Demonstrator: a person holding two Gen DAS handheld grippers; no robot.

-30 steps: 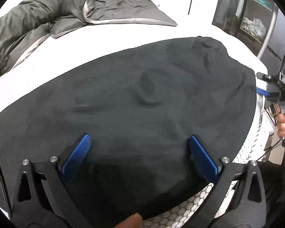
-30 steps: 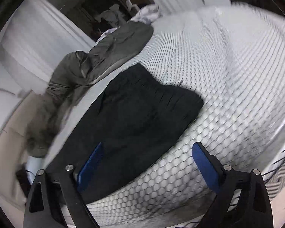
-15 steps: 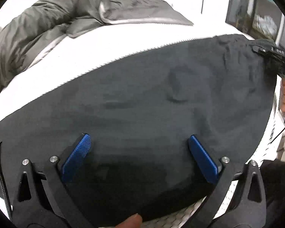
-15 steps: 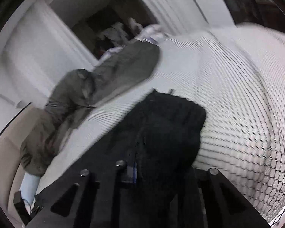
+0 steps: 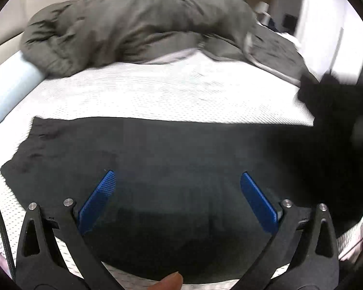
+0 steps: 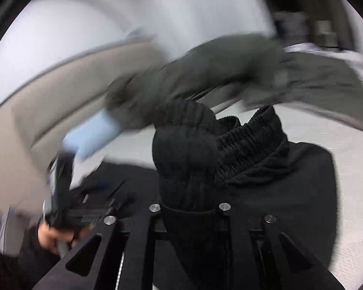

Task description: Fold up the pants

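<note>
Looking along the left hand-held gripper (image 5: 176, 193), I see its two blue pads spread wide apart, released, with nothing pressed between them. Under and ahead of them the black pants (image 5: 181, 169) lie mostly flat on the white bed (image 5: 157, 96). The far edge of the pants runs almost straight across the bed. At the right side of this view the cloth rises up into a dark, blurred shape; I cannot tell there what lifts it. Behind the pants a grey duvet (image 5: 133, 29) lies crumpled, and a light blue pillow (image 5: 9, 89) is at the left edge. A fingertip (image 5: 169, 282) shows at the bottom.

In the right wrist view, the right hand-held gripper (image 6: 188, 207) is clenched on the pants (image 6: 290, 193): its jaws have just closed and then eased slightly, and a thick bunch of black cloth with the ribbed elastic waistband (image 6: 254, 135) stands up between them. The rest of the pants hangs down to the bed. At lower left a hand (image 6: 53, 236) holds the other gripper's handle. The background is blurred.
</note>
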